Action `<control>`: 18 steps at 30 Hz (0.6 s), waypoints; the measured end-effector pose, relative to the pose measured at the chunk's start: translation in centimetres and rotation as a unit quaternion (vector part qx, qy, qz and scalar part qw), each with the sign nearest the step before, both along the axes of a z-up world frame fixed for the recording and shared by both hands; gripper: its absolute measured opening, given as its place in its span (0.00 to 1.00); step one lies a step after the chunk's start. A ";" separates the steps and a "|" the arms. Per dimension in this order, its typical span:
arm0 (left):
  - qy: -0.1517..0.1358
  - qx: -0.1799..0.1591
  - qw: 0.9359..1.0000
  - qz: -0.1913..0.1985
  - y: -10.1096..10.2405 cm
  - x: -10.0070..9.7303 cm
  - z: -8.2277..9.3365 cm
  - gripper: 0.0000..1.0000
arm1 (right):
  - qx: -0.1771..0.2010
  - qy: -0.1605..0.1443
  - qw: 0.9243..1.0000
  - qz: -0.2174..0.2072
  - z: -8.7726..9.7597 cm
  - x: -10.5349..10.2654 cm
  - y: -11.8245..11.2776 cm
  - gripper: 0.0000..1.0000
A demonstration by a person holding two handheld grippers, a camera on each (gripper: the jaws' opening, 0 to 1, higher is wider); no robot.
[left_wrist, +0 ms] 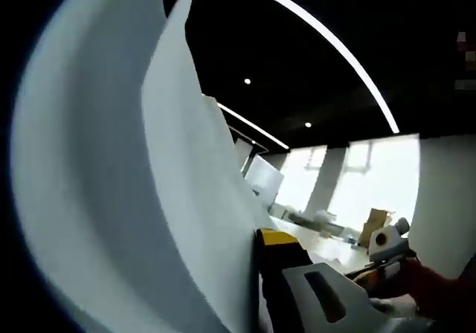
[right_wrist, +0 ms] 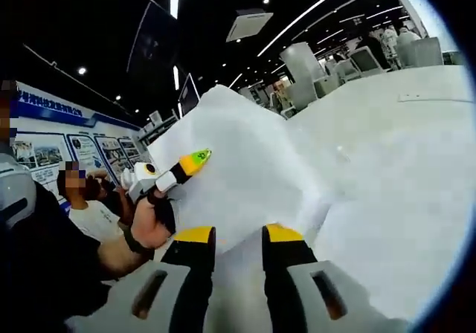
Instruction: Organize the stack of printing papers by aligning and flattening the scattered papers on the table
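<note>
Big curled white paper sheets (right_wrist: 245,162) are lifted off the white desk (right_wrist: 401,184), both tools clamping them: right tool (right_wrist: 236,238) pinching the near edge, left tool (right_wrist: 192,163) opposite.

Place type: large open-plan office or exhibition hall.
Ceiling: black, with linear light strips (left_wrist: 335,50) and recessed spotlights (right_wrist: 82,70).
Left wall: blue display boards (right_wrist: 59,117) with posters.
Upper right: white pillars (right_wrist: 305,62), desks, people.
</note>
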State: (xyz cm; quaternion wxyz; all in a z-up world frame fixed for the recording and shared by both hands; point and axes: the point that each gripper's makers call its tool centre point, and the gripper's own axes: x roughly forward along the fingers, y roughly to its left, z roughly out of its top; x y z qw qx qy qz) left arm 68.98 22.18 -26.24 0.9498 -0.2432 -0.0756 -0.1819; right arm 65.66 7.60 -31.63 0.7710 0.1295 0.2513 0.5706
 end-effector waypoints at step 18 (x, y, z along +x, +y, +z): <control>0.007 -0.009 1.000 0.003 0.3 0.1 -0.2 0.08 | -0.007 -0.023 0.998 -0.066 0.2 1.6 -1.1 0.80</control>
